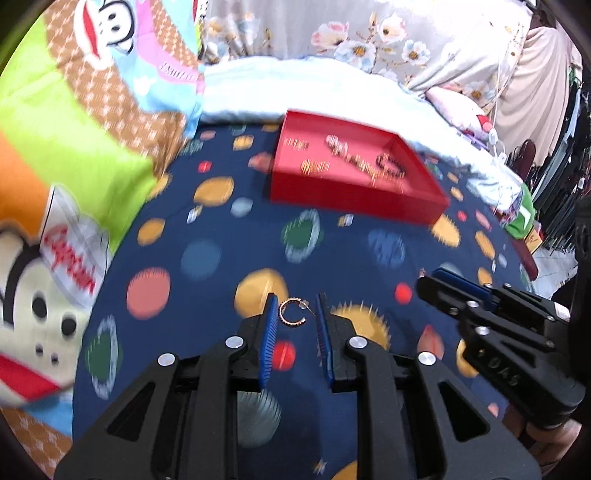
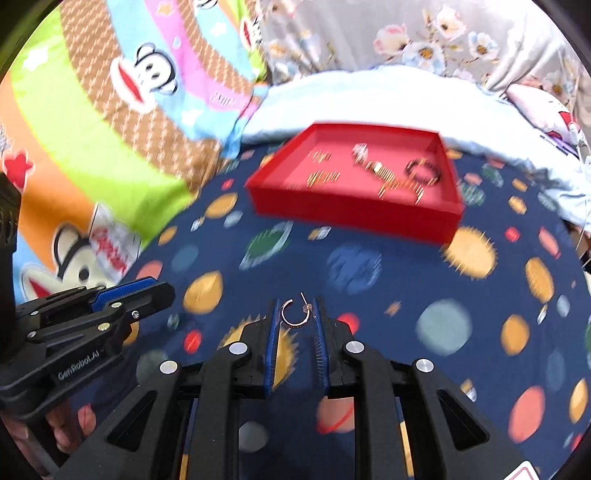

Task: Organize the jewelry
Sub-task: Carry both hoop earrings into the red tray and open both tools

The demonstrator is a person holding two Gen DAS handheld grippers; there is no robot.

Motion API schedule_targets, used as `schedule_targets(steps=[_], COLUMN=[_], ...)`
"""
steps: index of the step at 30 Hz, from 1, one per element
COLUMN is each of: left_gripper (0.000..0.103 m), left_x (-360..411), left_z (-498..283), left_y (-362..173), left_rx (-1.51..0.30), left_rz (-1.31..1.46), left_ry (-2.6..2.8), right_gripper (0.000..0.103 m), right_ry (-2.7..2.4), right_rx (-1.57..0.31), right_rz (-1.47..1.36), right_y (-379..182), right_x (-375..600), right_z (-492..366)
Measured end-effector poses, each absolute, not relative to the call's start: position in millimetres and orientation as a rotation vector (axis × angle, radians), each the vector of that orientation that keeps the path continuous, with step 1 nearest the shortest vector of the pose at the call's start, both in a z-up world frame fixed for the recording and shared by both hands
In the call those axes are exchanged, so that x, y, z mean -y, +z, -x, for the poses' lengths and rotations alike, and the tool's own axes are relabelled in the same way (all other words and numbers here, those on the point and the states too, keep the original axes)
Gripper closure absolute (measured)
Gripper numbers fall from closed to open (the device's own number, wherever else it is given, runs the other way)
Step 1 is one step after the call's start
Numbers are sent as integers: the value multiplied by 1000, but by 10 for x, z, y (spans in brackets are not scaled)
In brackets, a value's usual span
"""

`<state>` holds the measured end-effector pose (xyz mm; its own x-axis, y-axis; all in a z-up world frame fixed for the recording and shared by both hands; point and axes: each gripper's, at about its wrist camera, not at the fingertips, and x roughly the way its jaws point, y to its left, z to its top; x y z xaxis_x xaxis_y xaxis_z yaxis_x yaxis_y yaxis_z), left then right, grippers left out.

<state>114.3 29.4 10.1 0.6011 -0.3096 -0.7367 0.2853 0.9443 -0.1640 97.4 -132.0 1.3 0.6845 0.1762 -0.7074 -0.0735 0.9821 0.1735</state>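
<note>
Each gripper holds a small gold hoop earring between its blue pads, above the bed. My left gripper is shut on one hoop earring. My right gripper is shut on another hoop earring, its post sticking up. A red tray lies ahead on the blanket and holds several blurred gold pieces and a dark bracelet. The tray also shows in the right wrist view with the bracelet. The right gripper shows at the right of the left wrist view, and the left gripper at the left of the right wrist view.
A navy planet-print blanket covers the bed. A bright cartoon-monkey quilt is bunched at the left. A pale blue blanket and floral curtain lie behind the tray. Clutter sits at the far right edge.
</note>
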Motion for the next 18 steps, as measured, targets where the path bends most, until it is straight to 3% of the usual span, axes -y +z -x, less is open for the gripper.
schedule_targets(steps=[9, 18], left_gripper=[83, 83], left_x=[199, 720], left_z=[-1964, -3005], left_y=[494, 502], left_rx=[-746, -760], left_rz=[-7, 5], left_ry=[-365, -379], right_gripper=[87, 87], right_ry=[81, 82], right_rx=[-699, -709], right_rz=[-136, -174], right_y=[512, 507], right_x=[1938, 2287], right_z=[-1718, -2702])
